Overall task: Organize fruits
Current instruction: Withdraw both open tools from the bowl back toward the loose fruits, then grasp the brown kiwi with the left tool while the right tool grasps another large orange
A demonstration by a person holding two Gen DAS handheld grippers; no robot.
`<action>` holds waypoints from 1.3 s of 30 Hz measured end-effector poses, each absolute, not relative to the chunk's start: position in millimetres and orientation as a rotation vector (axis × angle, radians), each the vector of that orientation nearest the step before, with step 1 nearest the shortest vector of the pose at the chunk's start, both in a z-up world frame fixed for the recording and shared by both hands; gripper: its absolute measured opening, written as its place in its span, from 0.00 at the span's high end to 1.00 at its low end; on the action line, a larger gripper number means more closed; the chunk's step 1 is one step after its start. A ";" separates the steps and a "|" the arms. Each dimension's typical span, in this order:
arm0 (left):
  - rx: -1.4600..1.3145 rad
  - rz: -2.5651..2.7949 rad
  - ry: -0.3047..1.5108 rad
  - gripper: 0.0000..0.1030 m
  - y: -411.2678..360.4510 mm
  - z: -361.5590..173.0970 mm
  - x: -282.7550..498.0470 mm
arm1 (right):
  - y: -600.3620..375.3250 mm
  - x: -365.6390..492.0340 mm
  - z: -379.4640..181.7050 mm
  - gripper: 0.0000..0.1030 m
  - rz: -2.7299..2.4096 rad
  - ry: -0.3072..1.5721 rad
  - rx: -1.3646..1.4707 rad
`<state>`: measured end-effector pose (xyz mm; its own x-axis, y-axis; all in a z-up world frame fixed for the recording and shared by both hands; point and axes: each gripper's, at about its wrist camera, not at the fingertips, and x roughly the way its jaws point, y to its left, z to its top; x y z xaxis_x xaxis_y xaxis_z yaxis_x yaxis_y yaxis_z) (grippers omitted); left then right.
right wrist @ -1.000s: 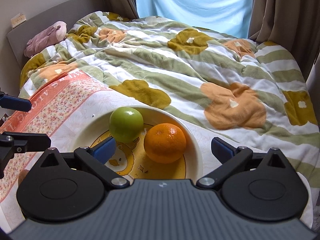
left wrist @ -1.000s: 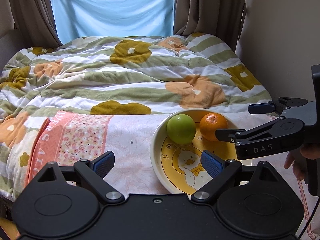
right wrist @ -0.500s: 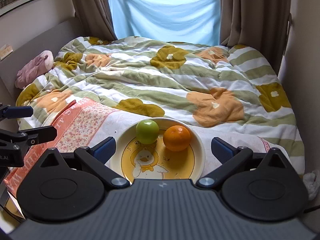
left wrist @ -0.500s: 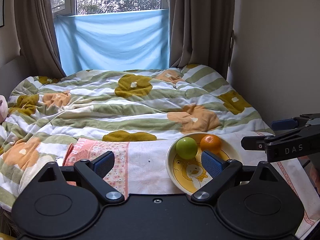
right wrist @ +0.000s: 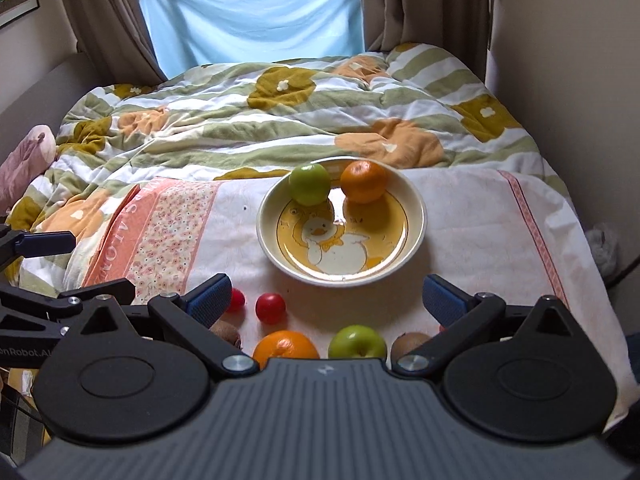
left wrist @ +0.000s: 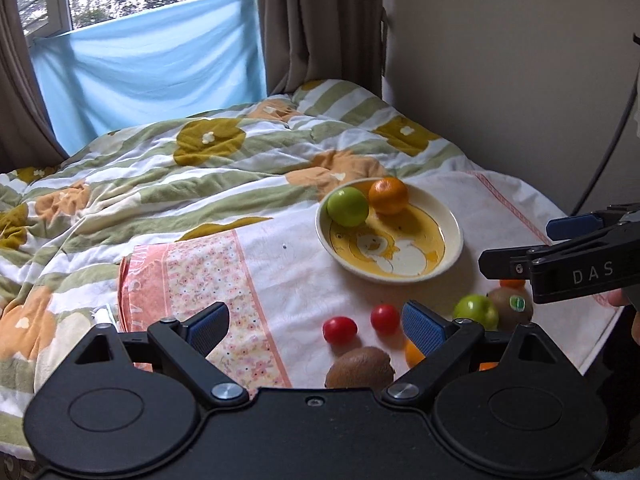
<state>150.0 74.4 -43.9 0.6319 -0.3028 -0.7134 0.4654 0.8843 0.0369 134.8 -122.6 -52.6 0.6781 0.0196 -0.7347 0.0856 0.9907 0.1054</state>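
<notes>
Both the left gripper (left wrist: 316, 328) and right gripper (right wrist: 326, 294) hang wide and empty above loose fruit beside the duck bowl (right wrist: 416, 224), where a clumsy pinch on soft towel (right wrist: 480, 216) could send a cherry tomato (right wrist: 271, 308) rolling.

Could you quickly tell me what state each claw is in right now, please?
Left claw: open, holding nothing.
Right claw: open, holding nothing.
</notes>
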 end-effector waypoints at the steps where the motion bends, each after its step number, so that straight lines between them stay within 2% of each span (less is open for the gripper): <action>1: 0.234 -0.461 0.779 0.07 75.8 -48.2 149.7 | -118.1 130.2 -57.2 0.00 -0.053 0.832 0.144; 8: 0.283 -0.562 0.843 0.08 74.0 -86.8 152.4 | -95.8 115.4 -85.3 0.00 -0.133 0.879 0.166; 26: 0.411 -0.694 0.899 0.18 43.7 -165.3 174.7 | -100.0 137.3 -157.7 0.00 -0.184 0.943 0.312; 29: 0.423 -0.699 0.899 0.26 40.1 -169.2 175.2 | -101.3 140.2 -162.6 0.00 -0.171 0.948 0.321; 31: 0.430 -0.703 0.904 0.27 38.2 -171.9 175.4 | -100.9 142.2 -165.8 0.00 -0.164 0.954 0.324; 33: 0.435 -0.705 0.907 0.36 37.2 -174.7 174.7 | -101.1 143.1 -167.3 0.00 -0.158 0.953 0.330; 39: 0.419 -0.707 0.899 0.36 39.7 -174.7 172.8 | -101.9 144.3 -169.9 0.02 -0.140 0.954 0.343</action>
